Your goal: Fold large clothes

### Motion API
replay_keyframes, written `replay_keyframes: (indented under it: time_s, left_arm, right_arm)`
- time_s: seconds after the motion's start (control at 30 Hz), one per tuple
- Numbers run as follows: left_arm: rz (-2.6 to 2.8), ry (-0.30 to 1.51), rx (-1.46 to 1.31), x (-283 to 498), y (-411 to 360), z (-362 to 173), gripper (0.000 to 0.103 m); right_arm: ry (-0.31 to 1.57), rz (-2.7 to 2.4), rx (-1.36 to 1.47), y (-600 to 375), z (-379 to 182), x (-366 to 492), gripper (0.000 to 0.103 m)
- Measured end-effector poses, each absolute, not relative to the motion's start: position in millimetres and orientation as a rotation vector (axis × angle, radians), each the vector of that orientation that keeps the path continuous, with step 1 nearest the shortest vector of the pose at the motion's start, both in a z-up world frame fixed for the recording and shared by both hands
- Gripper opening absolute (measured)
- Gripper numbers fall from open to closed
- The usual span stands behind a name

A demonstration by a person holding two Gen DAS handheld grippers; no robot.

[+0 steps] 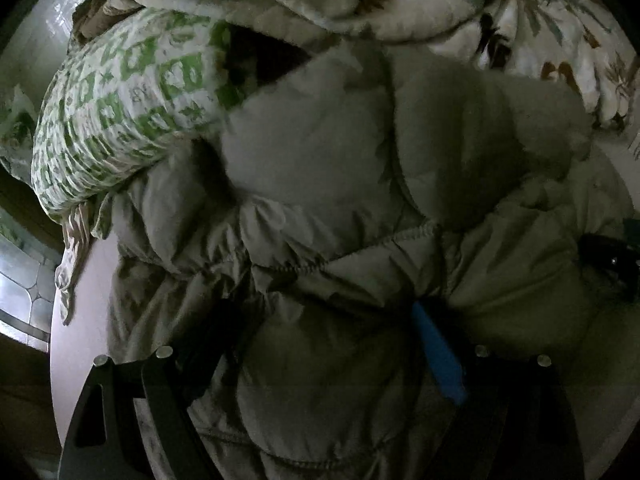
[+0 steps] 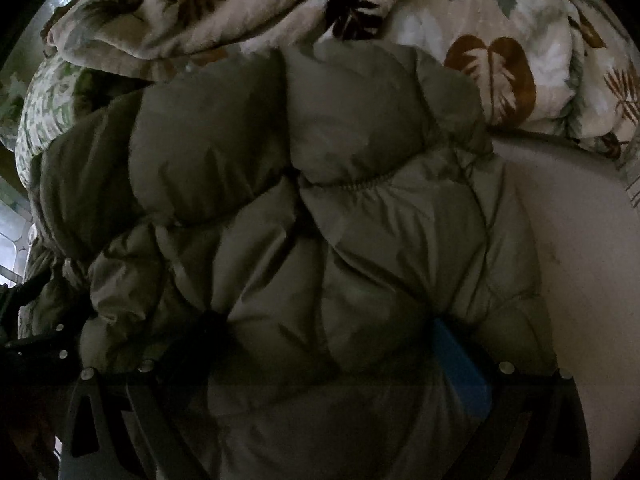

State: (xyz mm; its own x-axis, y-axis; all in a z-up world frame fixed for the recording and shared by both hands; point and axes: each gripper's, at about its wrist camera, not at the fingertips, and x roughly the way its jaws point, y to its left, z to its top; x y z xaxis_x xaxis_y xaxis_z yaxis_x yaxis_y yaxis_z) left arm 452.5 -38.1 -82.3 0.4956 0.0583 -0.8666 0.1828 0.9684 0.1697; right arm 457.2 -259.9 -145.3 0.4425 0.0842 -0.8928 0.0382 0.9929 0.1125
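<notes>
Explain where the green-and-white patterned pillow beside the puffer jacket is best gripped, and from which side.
Judging from the left wrist view, grip the pillow by its narrow corner hanging toward the table edge, coming from the left. That end tapers into loose, pinchable fabric; the rest looks too plump, and the jacket crowds its other side.

Puffy olive down jacket (image 2: pixel 320 208) fills centre; leaf-print duvet (image 2: pixel 500 40) blocks 12 to 2 o'clock, green-patterned pillow (image 1: pixel 120 120) blocks 10 o'clock; bare tabletop (image 2: pixel 592 248) free at 3 o'clock.
</notes>
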Motion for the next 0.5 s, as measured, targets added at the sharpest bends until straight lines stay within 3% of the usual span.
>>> replay_keyframes:
  time_s: [0.23, 0.5]
  left_arm:
    - [-0.076, 0.967, 0.174, 462.8, -32.7, -46.5, 0.09]
    - [-0.009, 1.106, 0.181, 495.2, -23.9, -90.5, 0.091]
  right_arm:
    - [1.012, 0.049, 0.198, -263.9, -105.6, 465.7, 0.103]
    - [1.091, -0.006, 0.101, -252.0, -139.1, 493.9, 0.103]
